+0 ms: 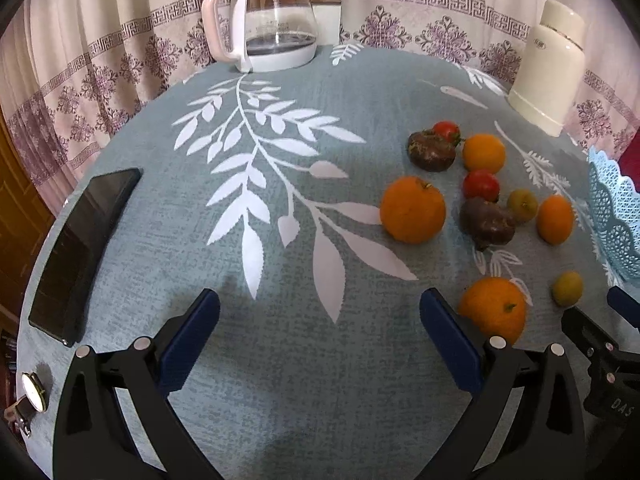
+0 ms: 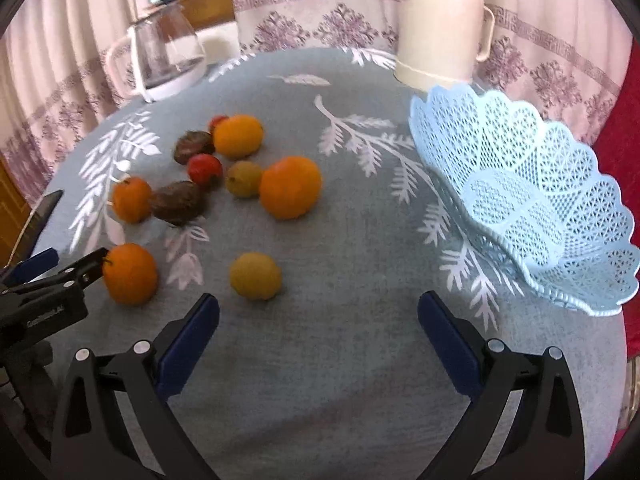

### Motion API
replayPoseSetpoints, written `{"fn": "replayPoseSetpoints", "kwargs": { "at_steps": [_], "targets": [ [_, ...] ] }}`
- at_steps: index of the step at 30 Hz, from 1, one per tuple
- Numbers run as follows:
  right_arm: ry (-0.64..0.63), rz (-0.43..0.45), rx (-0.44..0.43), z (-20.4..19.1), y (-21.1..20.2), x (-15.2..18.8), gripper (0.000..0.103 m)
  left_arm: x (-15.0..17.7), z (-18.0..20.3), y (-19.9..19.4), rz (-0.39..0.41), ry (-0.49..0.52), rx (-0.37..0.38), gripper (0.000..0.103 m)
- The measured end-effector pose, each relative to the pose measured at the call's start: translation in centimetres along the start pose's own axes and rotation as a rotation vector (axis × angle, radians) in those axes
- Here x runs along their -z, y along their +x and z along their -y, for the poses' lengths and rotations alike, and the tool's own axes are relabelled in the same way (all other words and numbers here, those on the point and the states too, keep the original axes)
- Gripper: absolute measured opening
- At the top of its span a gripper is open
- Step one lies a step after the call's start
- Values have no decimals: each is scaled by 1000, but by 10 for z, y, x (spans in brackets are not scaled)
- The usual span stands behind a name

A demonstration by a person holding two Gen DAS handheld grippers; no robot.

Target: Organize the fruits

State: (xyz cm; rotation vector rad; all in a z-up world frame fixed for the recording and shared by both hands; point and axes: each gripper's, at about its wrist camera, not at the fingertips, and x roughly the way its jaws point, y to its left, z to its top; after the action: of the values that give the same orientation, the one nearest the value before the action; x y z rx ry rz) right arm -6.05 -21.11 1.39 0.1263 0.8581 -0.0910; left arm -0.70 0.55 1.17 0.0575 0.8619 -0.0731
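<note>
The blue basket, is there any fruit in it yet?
No, the blue basket is empty; the oranges lie on the tablecloth.

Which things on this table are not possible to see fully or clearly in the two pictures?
- Blue basket: left wrist view, cut off by the right edge.
- Phone: right wrist view, only a corner shows at the left edge.
- Cream jug: right wrist view, top cut off by the upper edge.
- Far tomato: right wrist view, mostly behind an orange.
- Jug label: left wrist view, too small to read.
</note>
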Motion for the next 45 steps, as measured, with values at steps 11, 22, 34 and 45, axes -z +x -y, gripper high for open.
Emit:
{"fn": "replayPoseSetpoints", "kwargs": {
  "at_steps": [11, 22, 34, 45],
  "targets": [
    [-9, 38, -107, -7, -5, -12, 82, -8, -13, -33, 68, -40, 33, 101],
    [-33, -14, -146, -14, 9, -12, 41, -9, -5, -37, 74, -24, 48, 101],
    [-11, 13, -198, -10, 1, -10, 30, -9, 8, -42, 101, 22, 57, 101],
    [-3, -6, -198, -10, 7, -9, 31, -39, 15, -16, 116, 56, 77, 101]
  ]
}}
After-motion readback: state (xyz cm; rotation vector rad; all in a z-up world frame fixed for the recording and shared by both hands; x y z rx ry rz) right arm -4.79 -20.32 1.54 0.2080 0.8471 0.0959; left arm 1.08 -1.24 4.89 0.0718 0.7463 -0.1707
